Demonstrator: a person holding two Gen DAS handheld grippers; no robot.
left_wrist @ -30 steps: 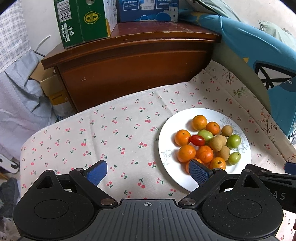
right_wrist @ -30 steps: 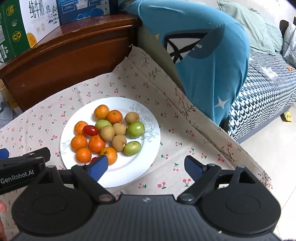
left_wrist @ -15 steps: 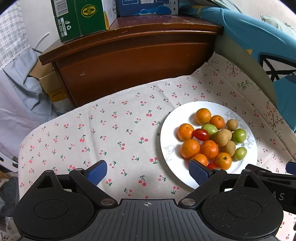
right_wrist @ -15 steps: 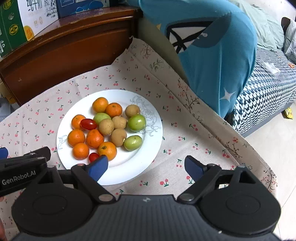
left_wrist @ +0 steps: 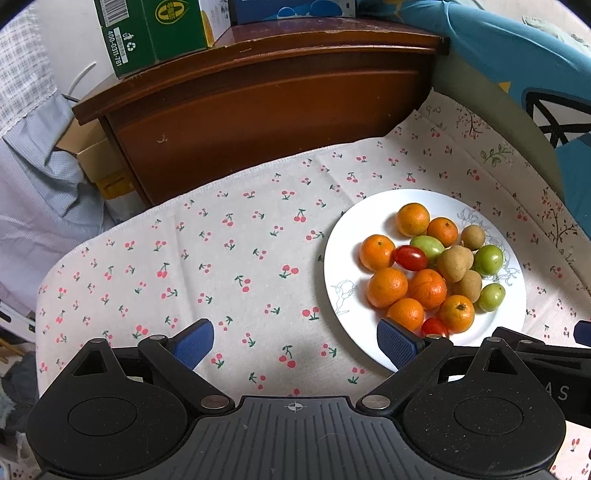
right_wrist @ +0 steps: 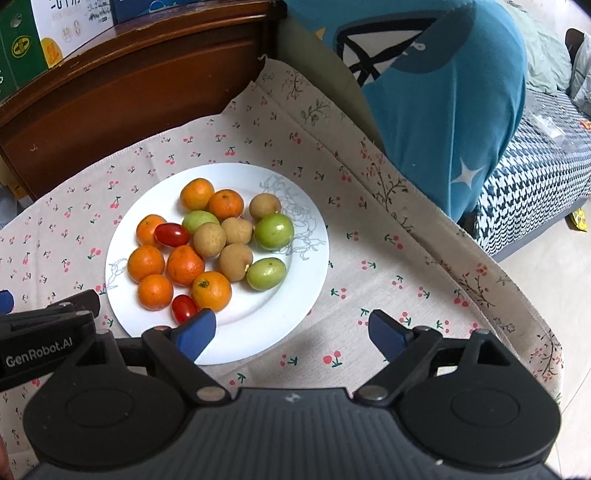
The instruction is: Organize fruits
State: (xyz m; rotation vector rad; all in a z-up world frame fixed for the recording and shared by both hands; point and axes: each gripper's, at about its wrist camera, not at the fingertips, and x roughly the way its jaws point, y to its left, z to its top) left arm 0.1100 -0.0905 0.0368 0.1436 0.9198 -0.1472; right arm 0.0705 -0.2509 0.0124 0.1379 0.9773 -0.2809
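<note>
We take the plate (right_wrist: 314, 266) as our landmark: it lies on the tablecloth (left_wrist: 229, 266), fruits (right_wrist: 210, 240) heaped in it. Behind the plate we find a cabinet (left_wrist: 266, 110), boxes (left_wrist: 155, 33) on top; to its right, a cushion (right_wrist: 443, 110).

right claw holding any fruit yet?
No, the right claw is open and empty, its jaws spread above the near rim of the white plate, with all fruit lying on the plate.

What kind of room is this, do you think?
Probably a bedroom at home. A bed with a houndstooth cover and a blue quilt stand by a wooden cabinet, and the fruit plate sits on a cherry-print cloth.
</note>
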